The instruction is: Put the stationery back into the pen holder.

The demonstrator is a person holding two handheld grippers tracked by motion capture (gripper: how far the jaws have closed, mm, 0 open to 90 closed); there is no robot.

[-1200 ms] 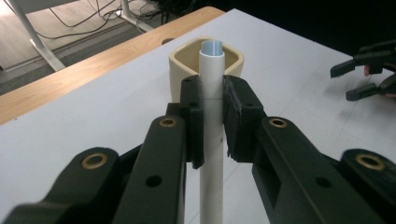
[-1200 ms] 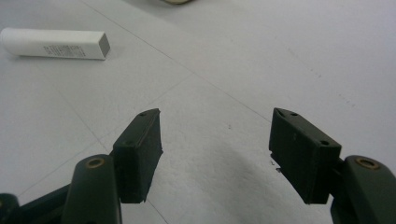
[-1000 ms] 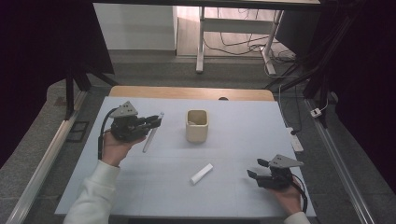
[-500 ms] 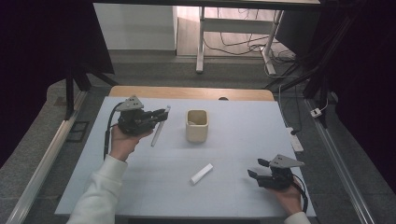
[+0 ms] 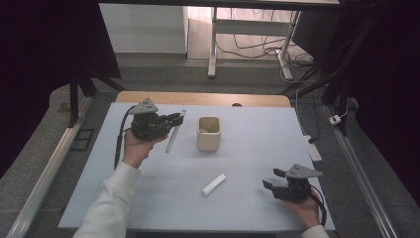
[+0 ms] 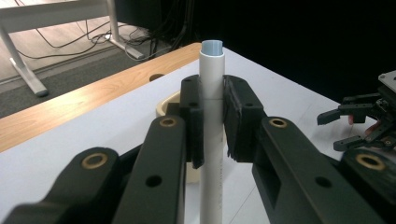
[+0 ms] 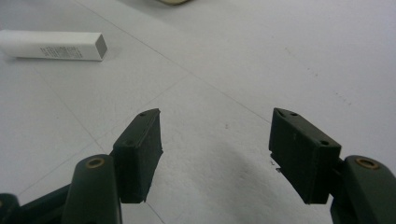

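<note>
Slippage is risked while the white tube (image 6: 212, 121), clamped mid-length by the left gripper (image 5: 174, 119) just beside the cream cup (image 5: 208, 133), is tilted; the right gripper (image 5: 271, 179) rests wide open.

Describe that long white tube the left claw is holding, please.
The white tube is a slim, smooth cylinder, plastic by its look, with a pale blue rim at its top end. The left claw is shut on it partway along, a black pad on each side. It hangs tilted above the table, just left of the beige cup and not touching it.
</note>
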